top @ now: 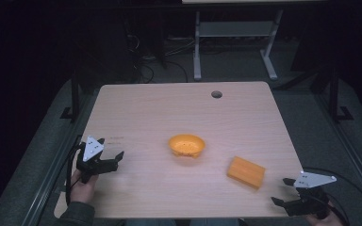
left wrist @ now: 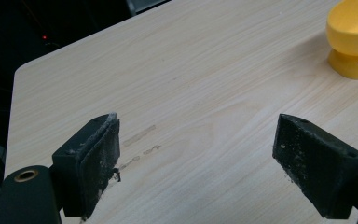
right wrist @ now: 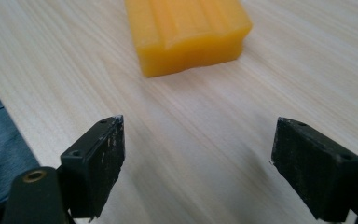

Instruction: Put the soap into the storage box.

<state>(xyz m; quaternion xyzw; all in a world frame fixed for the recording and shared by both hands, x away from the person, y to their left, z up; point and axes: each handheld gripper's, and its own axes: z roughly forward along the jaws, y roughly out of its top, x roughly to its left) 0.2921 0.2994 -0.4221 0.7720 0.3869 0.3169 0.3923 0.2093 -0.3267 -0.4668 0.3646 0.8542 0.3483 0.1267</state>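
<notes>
Grippers idle: left gripper (top: 109,158) and right gripper (top: 283,191) both spread wide, nothing held. Orange block (top: 246,172) lies flat near right gripper (not touching). Yellow bowl (top: 186,145) sits mid-table (top: 169,108), well apart from left.

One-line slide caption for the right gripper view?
Open right gripper hovers over the wooden table, jaws apart and empty, facing an orange block lying just ahead.

Pretty dim in here, my light wood table (top: 245,113) is about the only bright thing, with a round cable hole (top: 216,94) near the far edge. Grey carpet (top: 235,66) below, white desk legs (top: 197,47) behind, loose cables (top: 146,61) trailing there.
</notes>
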